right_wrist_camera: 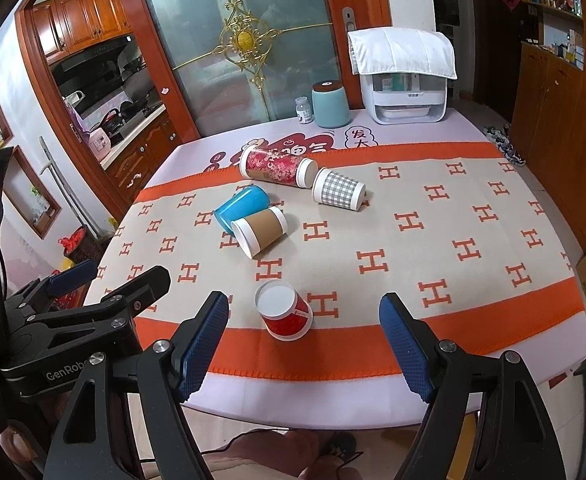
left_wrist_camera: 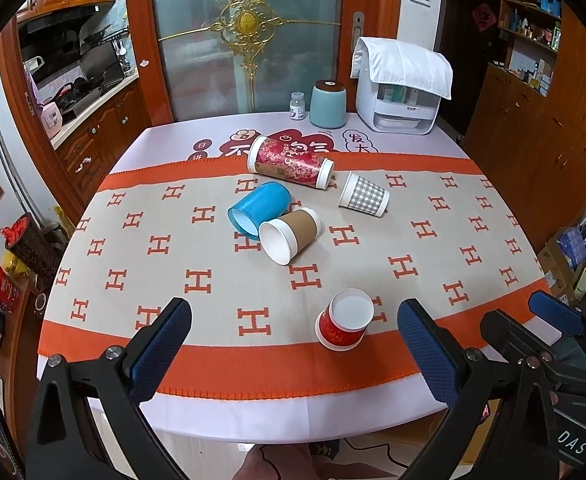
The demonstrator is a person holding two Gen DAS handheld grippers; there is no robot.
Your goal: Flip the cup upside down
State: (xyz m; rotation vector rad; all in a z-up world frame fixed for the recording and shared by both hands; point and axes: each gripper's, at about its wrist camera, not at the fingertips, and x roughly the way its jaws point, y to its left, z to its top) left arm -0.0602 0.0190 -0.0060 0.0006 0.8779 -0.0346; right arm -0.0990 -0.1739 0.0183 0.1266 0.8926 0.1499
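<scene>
A red paper cup (left_wrist_camera: 344, 319) stands upside down, white base up, on the orange stripe near the table's front edge; it also shows in the right wrist view (right_wrist_camera: 285, 310). A brown cup (left_wrist_camera: 289, 236), a blue cup (left_wrist_camera: 259, 209) and a grey checked cup (left_wrist_camera: 364, 194) lie on their sides mid-table. My left gripper (left_wrist_camera: 295, 332) is open and empty, held before the front edge with the red cup between its fingers' lines. My right gripper (right_wrist_camera: 305, 328) is open and empty, just behind the red cup.
A long red floral canister (left_wrist_camera: 291, 162) lies on its side behind the cups. A teal jar (left_wrist_camera: 328, 104), a small bottle (left_wrist_camera: 297, 106) and a white appliance (left_wrist_camera: 399, 88) stand at the back. The patterned cloth (left_wrist_camera: 173, 264) covers the table. Cabinets flank both sides.
</scene>
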